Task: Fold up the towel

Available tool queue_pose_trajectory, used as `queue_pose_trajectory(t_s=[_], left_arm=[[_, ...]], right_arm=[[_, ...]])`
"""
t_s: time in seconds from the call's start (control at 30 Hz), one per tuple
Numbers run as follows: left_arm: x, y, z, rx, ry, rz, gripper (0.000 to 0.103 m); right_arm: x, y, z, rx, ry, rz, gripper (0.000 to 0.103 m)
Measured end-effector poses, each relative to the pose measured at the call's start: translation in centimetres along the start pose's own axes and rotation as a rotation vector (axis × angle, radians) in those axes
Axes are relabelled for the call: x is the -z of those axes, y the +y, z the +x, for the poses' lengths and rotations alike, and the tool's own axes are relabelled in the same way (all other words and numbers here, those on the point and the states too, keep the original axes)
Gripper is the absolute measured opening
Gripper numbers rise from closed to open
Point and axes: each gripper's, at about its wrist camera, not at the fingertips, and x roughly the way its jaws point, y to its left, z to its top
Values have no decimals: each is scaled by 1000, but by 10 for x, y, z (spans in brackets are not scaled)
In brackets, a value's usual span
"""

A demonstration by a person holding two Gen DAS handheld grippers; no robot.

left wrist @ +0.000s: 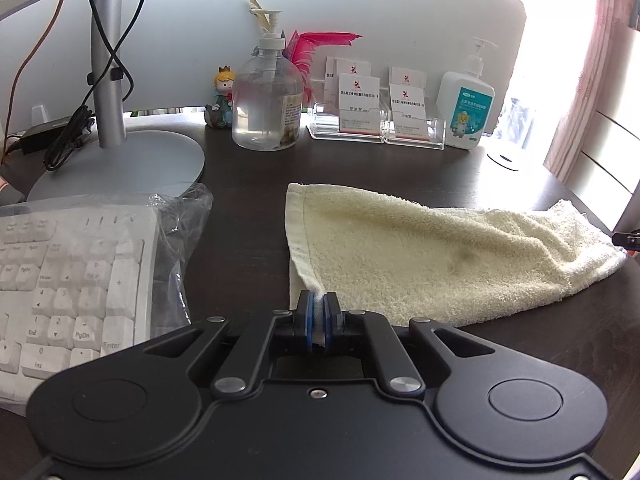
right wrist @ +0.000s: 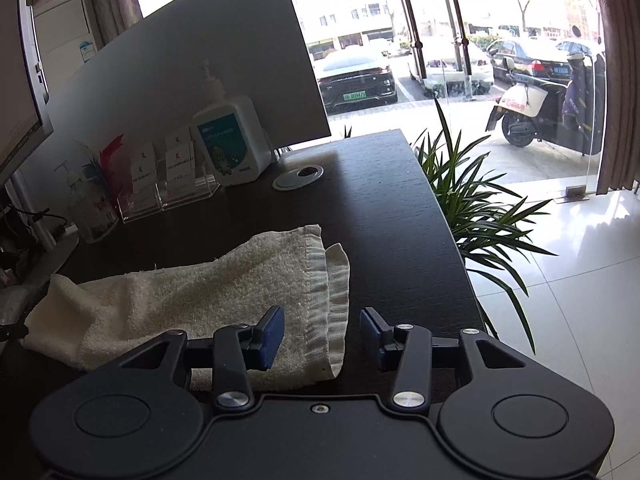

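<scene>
A cream terry towel (left wrist: 420,248) lies on the dark desk (left wrist: 248,200), doubled over with rumpled folds toward its right end. My left gripper (left wrist: 319,312) is shut on the towel's near left corner, with white cloth showing between the blue pads. In the right wrist view the towel (right wrist: 192,300) stretches left, its hemmed end nearest me. My right gripper (right wrist: 322,336) is open, its jaws straddling that hemmed end, its left finger (right wrist: 270,338) over the cloth and its right finger (right wrist: 374,338) over bare desk (right wrist: 384,208).
A white keyboard (left wrist: 60,280) in plastic wrap lies left of the towel, by the monitor stand (left wrist: 116,160). Pump bottles (left wrist: 268,92), card holders (left wrist: 376,124) and a figurine (left wrist: 222,98) line the back. The desk's right edge drops to a potted plant (right wrist: 472,208) and floor.
</scene>
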Motion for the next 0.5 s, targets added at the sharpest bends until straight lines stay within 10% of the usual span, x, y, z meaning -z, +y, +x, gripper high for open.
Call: queue_pose_trajectory(t_s=[0.5], left_arm=[[-3,-5,-4,-10,-14,2,7]], right_arm=[[5,19,-15,7,-18,-103,6]])
